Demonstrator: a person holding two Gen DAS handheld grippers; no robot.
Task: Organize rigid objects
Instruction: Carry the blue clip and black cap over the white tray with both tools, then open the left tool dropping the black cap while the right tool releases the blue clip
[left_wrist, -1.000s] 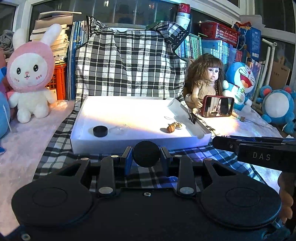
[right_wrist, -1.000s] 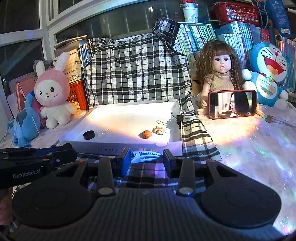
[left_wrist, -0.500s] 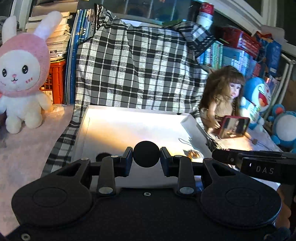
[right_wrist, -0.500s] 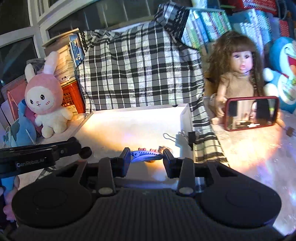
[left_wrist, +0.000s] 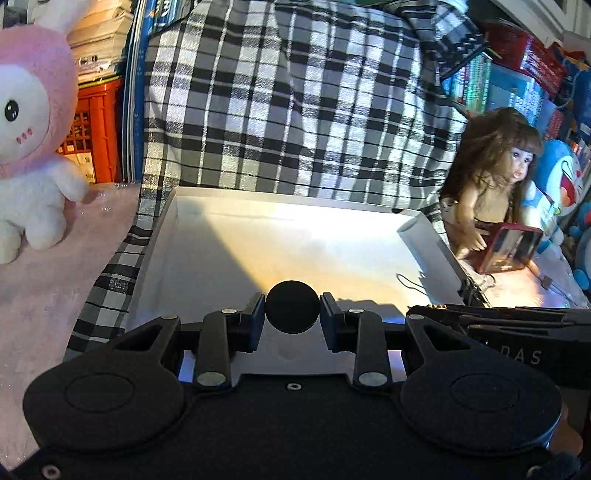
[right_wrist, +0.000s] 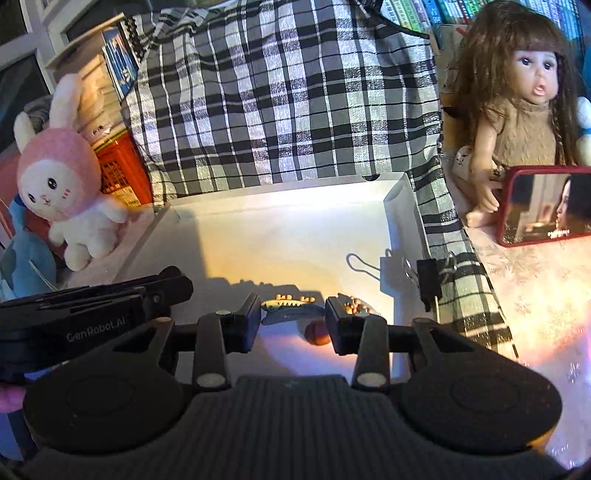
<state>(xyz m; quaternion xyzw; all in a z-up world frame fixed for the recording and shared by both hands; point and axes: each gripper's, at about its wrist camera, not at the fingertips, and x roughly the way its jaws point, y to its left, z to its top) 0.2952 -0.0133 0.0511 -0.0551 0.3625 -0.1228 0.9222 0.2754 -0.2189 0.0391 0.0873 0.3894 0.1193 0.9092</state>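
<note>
— So what did each gripper have?

— The left gripper (left_wrist: 292, 325) was closed tight on a black disc (left_wrist: 292, 312), pinched edge to edge between its pads. The right gripper (right_wrist: 293, 325) was closed on a hair clip (right_wrist: 291, 308), held lengthwise with its teeth up, so its jaws stood a little wider.

— And where were the two relative to the tray?

— Both pointed down and forward over the near part of the white tray (left_wrist: 229, 236), side by side; each showed at the edge of the other's view. Just past the right gripper's tips lay a brown nut (right_wrist: 317, 334) and a small beaded piece (right_wrist: 352, 303) on the tray floor. A binder clip (right_wrist: 428, 278) sat on the tray's wall, off to its right.

— Which step would you call it?

— Carrying, I'd judge: both items were held above the tray, neither set down yet.

— What did the next move call for?

— Probably lowering each item to a bare patch and easing the jaws apart. The right gripper had to keep off the nut and beaded piece. The disc, gripped on its rim, might roll or tip on release, so it wanted placing low.

— Beyond the tray?

— A plaid cloth (left_wrist: 295, 110) behind, a plush bunny (right_wrist: 62, 173) left, a doll (right_wrist: 517, 92) with a phone (right_wrist: 546, 205) right.
</note>
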